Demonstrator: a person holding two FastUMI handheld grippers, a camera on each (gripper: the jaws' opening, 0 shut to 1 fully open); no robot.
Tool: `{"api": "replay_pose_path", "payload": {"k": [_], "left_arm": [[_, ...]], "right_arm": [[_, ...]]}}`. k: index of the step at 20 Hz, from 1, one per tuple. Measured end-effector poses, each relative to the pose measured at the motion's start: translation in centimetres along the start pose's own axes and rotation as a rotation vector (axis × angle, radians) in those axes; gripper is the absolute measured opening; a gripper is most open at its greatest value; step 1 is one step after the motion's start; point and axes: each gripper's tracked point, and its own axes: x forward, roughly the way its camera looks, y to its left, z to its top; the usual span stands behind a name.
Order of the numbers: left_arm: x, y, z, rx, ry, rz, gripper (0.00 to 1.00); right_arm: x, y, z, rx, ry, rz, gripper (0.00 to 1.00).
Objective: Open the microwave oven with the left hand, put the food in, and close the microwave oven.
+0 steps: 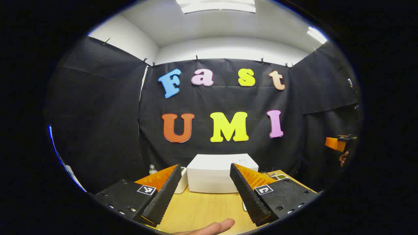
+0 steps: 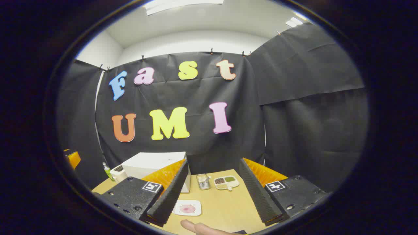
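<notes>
Microwave oven, a white closed box (image 1: 217, 173), sits on the wooden worktop (image 1: 205, 209) straight ahead of the left gripper (image 1: 205, 192), both grippers' fingers spread wide, empty.

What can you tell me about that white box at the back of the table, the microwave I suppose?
The microwave is a plain white box with a smooth, matte-looking shell, standing upright on the wooden table near the black cloth wall. It looks closed, though its door and handle cannot be made out. A smaller white appliance stands close by its side; whether they touch is unclear. In the right gripper view the microwave stands partly behind an orange finger. Neither gripper touches it.
</notes>
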Motion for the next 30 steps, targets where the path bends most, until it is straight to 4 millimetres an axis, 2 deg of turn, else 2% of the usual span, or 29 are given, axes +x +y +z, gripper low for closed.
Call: {"api": "replay_pose_path", "payload": {"k": [1, 2, 3, 4, 10, 14, 19, 24, 27, 30], "left_arm": [[-0.1, 0.0, 0.1, -0.001, -0.001, -0.002, 0.94], [-0.2, 0.0, 0.1, -0.002, -0.001, -0.006, 0.94], [-0.3, -0.1, 0.2, -0.005, -0.001, -0.009, 0.94], [-0.4, -0.1, 0.1, -0.003, -0.001, -0.011, 0.94], [-0.5, -1.0, 0.0, -0.016, 0.007, -0.035, 0.94], [-0.5, 0.0, -0.1, 0.02, -0.016, 0.005, 0.94], [0.4, -0.8, -1.5, 0.018, 0.006, -0.003, 0.94], [3.6, -3.0, -3.7, 0.01, 0.039, -0.034, 0.94], [6.5, -5.2, -5.0, 0.003, 0.044, -0.071, 0.94], [10.1, -7.6, -7.4, -0.001, 0.073, -0.102, 0.94]], "right_arm": [[-0.1, 0.1, 0.2, -0.002, -0.003, 0.002, 1.0], [-0.3, 0.1, 0.3, -0.004, -0.007, 0.002, 1.0], [-0.5, 0.0, 0.4, -0.005, -0.012, 0.002, 0.91], [-0.6, -0.1, 0.4, -0.008, -0.013, -0.002, 1.0], [-0.8, -0.6, 0.4, -0.014, -0.008, 0.002, 1.0], [-0.8, -0.8, 0.2, -0.02, -0.005, 0.009, 1.0], [-0.9, -1.5, -0.1, -0.027, -0.002, 0.01, 1.0], [-0.1, -2.6, -0.3, -0.031, -0.003, 0.012, 1.0], [0.7, -3.4, -0.2, -0.039, -0.01, 0.017, 1.0], [1.5, -4.2, -0.8, -0.044, 0.004, 0.021, 1.0]]}}
